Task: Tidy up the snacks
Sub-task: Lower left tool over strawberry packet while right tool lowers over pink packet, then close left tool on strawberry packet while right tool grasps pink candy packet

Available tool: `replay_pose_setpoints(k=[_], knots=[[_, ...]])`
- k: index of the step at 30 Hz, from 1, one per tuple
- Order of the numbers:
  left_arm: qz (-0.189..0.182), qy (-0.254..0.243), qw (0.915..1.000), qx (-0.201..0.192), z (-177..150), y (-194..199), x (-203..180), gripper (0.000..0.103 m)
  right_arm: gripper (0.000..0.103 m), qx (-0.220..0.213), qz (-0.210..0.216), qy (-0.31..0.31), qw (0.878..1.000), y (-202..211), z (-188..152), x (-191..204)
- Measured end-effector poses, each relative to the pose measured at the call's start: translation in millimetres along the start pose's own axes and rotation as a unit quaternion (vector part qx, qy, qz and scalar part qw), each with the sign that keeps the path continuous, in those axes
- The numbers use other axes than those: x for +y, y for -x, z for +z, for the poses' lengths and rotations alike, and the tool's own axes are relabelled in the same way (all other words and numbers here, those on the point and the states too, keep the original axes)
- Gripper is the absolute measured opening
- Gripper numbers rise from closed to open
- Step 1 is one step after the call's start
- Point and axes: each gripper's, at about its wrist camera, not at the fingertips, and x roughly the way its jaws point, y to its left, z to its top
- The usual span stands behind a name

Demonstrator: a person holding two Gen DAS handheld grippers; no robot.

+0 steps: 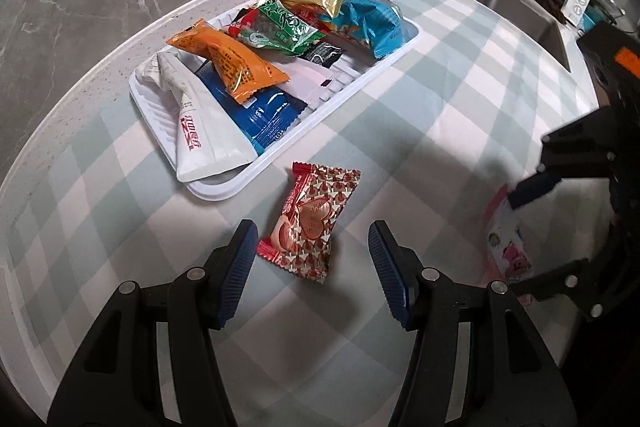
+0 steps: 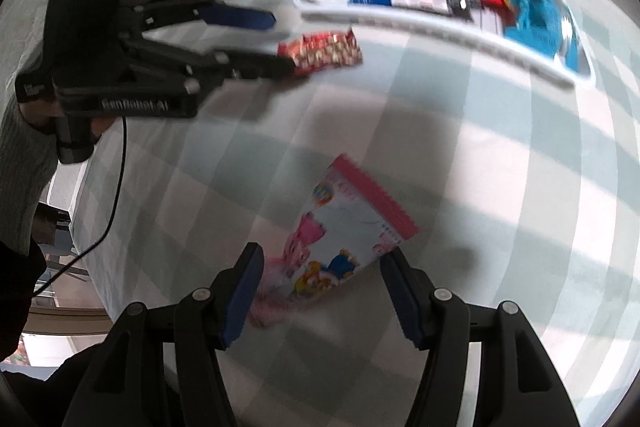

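Left wrist: the left gripper [image 1: 312,267] is held released over a red candy packet [image 1: 310,221] lying on the bench [image 1: 460,99] beside a white tray [image 1: 224,193] of snacks. Right wrist: the right gripper [image 2: 320,291] is spread around a pink packet [image 2: 344,231], not clamped.

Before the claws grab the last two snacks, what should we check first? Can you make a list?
1. Left claw open wide enough: ok, both fingers apart.
2. Red snack lined up between the left fingers: ok, it lies flat on the cloth just ahead of them.
3. Right claw open: ok.
4. Pink snack lined up in the right claw: ok, its lower end sits between the fingers, though the picture is blurry.
5. Room in the tray: cannot tell; it is already piled with snacks, with a little bare floor in the middle.
6. Claws clear of each other: ok, they are apart.
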Motion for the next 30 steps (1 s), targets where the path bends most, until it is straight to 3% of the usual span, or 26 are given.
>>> replay_pose_setpoints(k=[7, 13, 23, 28, 30], knots=[[0.011, 0.002, 0.9999, -0.004, 1, -5, 0, 0.056, 0.065, -0.009, -0.025, -0.027, 0.999, 1, 15, -15], [0.021, 0.0, 0.9998, 0.004, 2, -18, 0, 0.056, 0.067, 0.015, -0.025, -0.043, 0.999, 1, -7, -14], [0.033, -0.031, 0.9987, 0.022, 6, -39, -8, 0.056, 0.069, 0.023, -0.037, -0.005, 0.999, -10, -3, 12], [0.02, -0.039, 0.9989, 0.015, 8, -45, -11, 0.054, 0.046, 0.012, -0.04, 0.009, 0.999, -10, 0, 14], [0.005, -0.039, 0.9991, 0.013, 8, -45, -12, 0.044, 0.036, 0.01, -0.026, 0.009, 1.0, -11, 2, 12]])
